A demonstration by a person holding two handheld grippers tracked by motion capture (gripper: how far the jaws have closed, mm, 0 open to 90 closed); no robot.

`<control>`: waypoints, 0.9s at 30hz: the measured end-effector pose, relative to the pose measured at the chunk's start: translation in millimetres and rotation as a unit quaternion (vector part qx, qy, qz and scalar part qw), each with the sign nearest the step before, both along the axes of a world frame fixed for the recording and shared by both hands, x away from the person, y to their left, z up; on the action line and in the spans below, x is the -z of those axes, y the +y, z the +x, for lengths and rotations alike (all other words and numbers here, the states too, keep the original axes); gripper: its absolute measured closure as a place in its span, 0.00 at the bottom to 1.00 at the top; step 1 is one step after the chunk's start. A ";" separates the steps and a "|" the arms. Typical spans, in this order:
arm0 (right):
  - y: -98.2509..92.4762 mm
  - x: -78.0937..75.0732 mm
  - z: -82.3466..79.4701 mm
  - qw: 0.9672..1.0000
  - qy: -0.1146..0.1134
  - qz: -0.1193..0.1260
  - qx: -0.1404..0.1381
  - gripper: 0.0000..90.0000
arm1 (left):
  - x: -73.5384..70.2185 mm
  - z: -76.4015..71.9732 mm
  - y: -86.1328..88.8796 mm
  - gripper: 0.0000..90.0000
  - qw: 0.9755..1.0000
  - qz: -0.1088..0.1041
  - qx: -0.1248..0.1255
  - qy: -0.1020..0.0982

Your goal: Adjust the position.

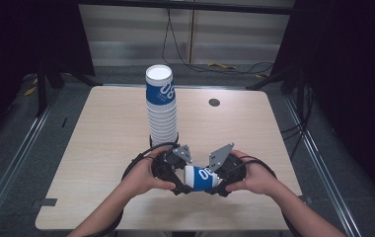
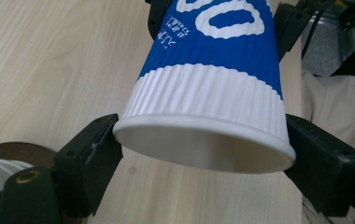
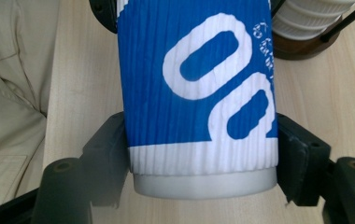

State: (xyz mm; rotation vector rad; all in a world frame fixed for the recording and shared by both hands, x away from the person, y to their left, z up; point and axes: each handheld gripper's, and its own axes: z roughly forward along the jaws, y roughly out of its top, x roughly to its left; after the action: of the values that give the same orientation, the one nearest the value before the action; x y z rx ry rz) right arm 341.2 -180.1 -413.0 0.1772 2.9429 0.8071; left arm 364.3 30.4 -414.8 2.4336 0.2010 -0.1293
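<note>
Paper cup (image 1: 201,177) lies sideways between both tools: left tool (image 1: 181,183) clamps its rim, right tool (image 1: 217,185) its base.

Hidden and cropped parts around the held cup

Cup (image 2: 213,70) base cut off above left gripper (image 2: 203,149) jaws; rim end cropped beyond right gripper (image 3: 203,158); small print on blue band unreadable; stack (image 3: 306,14) foot clipped at top right corner.
</note>
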 end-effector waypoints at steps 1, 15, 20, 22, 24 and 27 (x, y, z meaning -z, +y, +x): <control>-1.2 -0.5 -0.3 1.000 -0.001 0.006 0.002 0.32 | 0.0 0.1 0.7 0.18 1.000 -0.002 0.000 -0.001; -19.2 3.3 0.3 0.999 -0.003 0.033 0.020 0.32 | -3.6 4.1 12.1 0.18 0.999 -0.035 -0.014 0.010; -25.3 6.3 2.0 0.998 0.000 0.049 0.030 0.32 | -1.1 3.2 14.5 0.18 0.998 -0.061 -0.027 0.013; -27.6 7.2 2.5 0.997 0.003 0.065 0.036 0.32 | -1.2 3.9 15.8 0.18 0.997 -0.067 -0.028 0.012; -29.2 7.7 2.8 0.996 0.002 0.073 0.043 0.32 | -1.1 3.9 16.7 0.18 0.997 -0.075 -0.028 0.013; -31.3 8.4 3.3 0.995 0.006 0.090 0.047 0.32 | -2.2 4.0 17.5 0.18 0.996 -0.085 -0.033 0.012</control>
State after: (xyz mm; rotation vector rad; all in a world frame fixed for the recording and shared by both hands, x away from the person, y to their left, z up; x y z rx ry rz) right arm 344.5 -211.4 -421.4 0.3309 2.8447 1.0588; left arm 368.3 47.9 -412.7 2.2550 0.2707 -0.1392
